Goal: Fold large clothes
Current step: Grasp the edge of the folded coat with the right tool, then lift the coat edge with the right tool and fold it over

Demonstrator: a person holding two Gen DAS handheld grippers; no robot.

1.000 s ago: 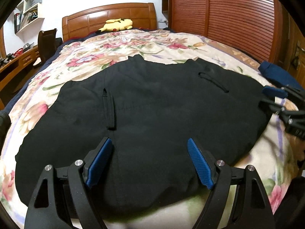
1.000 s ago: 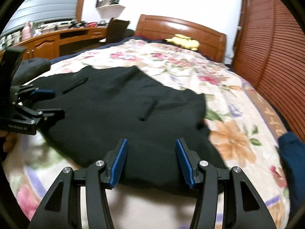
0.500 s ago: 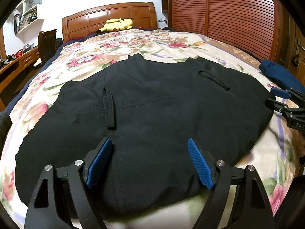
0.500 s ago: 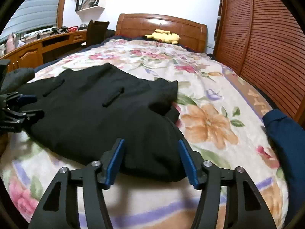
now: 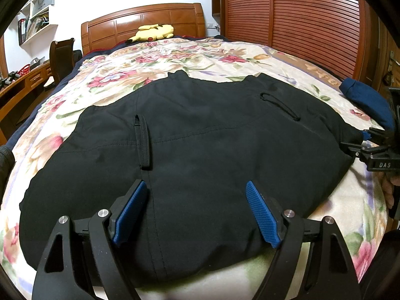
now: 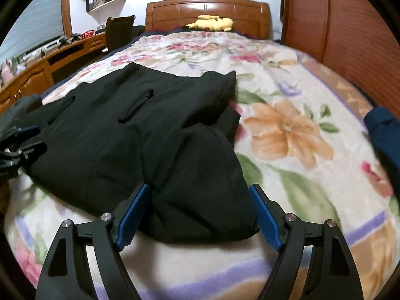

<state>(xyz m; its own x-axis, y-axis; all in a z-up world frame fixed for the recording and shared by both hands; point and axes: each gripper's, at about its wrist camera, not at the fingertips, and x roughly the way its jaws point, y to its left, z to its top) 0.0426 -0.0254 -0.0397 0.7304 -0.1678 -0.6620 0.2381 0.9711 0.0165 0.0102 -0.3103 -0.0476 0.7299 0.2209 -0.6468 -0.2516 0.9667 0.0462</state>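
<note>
You're holding the left gripper [image 5: 196, 210] tilted down over the black garment [image 5: 200, 145], fingers wide apart, nothing clamped; fabric is lying between and ahead of the pads. Your right gripper [image 6: 200, 210] is angling down likewise, jaws opening; the garment's bunched corner is sitting between the pads, w/o being pinched. Garment is spreading flat on the floral bedspread [image 6: 300, 130].

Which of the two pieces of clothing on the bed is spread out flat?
The black garment, laid wide across the floral bedspread. The navy garment sits bunched at the bed's edge.
</note>
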